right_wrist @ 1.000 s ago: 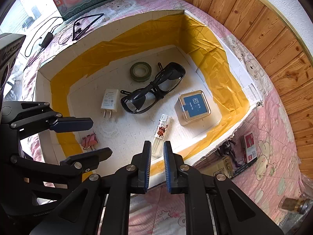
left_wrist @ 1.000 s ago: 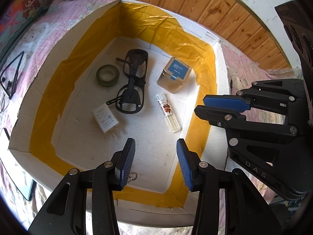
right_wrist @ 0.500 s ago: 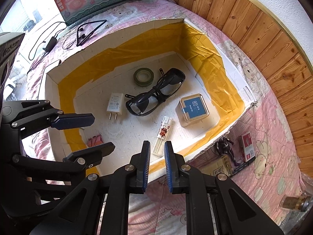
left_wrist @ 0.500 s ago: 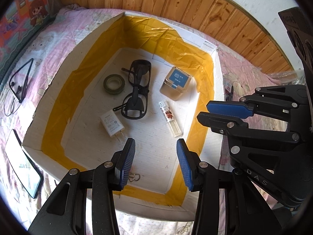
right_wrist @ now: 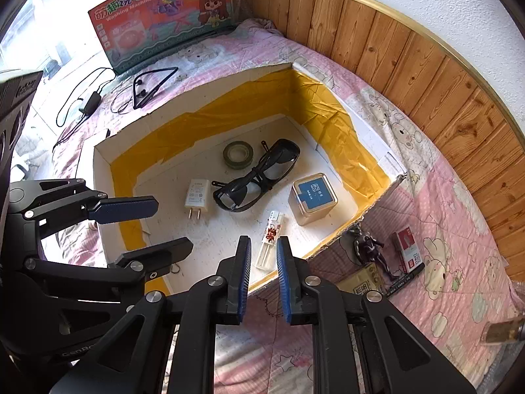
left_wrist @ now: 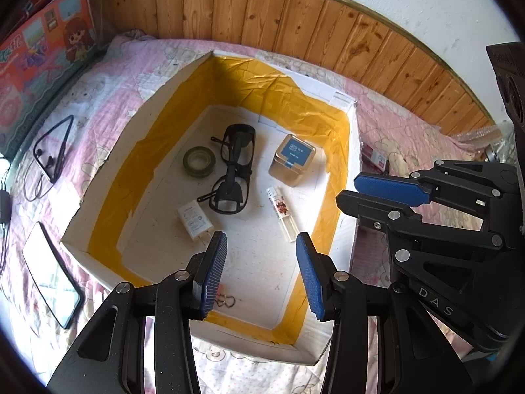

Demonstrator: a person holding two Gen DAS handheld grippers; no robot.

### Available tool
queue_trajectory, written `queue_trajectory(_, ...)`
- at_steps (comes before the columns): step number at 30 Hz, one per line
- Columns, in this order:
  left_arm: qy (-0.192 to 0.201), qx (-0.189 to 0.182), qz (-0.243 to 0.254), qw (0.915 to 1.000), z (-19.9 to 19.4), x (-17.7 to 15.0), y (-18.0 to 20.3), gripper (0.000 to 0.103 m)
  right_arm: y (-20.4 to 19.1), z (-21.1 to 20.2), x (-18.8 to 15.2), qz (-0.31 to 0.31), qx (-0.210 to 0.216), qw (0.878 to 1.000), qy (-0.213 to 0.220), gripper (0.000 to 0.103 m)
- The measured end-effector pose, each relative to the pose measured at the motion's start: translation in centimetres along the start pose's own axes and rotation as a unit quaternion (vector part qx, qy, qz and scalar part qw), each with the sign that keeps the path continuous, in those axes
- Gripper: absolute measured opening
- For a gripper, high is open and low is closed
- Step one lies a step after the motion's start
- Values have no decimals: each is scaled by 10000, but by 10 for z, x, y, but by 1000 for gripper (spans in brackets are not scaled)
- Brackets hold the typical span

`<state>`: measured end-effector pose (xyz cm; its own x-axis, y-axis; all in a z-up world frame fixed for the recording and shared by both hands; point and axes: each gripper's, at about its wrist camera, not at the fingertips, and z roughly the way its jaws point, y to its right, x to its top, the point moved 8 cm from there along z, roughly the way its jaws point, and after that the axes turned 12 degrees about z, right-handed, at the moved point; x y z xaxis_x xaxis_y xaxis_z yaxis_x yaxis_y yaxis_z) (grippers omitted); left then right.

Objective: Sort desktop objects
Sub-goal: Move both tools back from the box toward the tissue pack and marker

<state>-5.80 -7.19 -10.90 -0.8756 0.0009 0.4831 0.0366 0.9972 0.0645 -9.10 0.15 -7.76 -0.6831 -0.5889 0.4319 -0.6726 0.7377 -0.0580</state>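
A white cardboard box lined with yellow tape lies on a pink bedsheet. Inside it are black glasses, a green tape roll, a gold tin with a blue lid, a clear lighter, a white charger plug and a pink clip. My left gripper hangs open above the box's near end, empty. My right gripper hovers over the box's near edge above the lighter. Its jaws are opening, with a narrow gap and nothing between them.
Outside the box lie a phone and neckband earphones on the left. A dark figurine, a red pack and a small carton sit on the right. A toy carton leans at the back by the wood-panelled wall.
Both grippers have risen and tipped upward, so the box looks smaller and more wall shows. The right jaws have parted slightly. Nothing in the box has moved.
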Motion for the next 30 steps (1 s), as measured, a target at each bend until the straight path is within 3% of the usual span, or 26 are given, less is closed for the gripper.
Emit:
queue_trajectory(6, 569, -8, 84, 9983, -24, 14, 13, 46, 8, -29, 1, 343, 519, 9960, 644, 22)
queue_trajectory(12, 1073, -74, 337, 9936, -40, 25, 34, 46, 31, -61, -6, 963, 1130, 9822, 1150, 23)
queue_trajectory(18, 1385, -256, 831, 9865, -45, 34, 72, 46, 72, -77, -28, 1550, 1305, 9676, 1509, 26)
queue_trajectory(24, 1193, -702, 1316, 9816, -19, 33, 121, 47, 136, -64, -47, 2243, 974, 9580, 1500, 28)
queue_trajectory(30, 693, -1002, 1385, 9828, 34, 30, 150, 48, 184, -16, -71, 2784, 611, 9537, 963, 29)
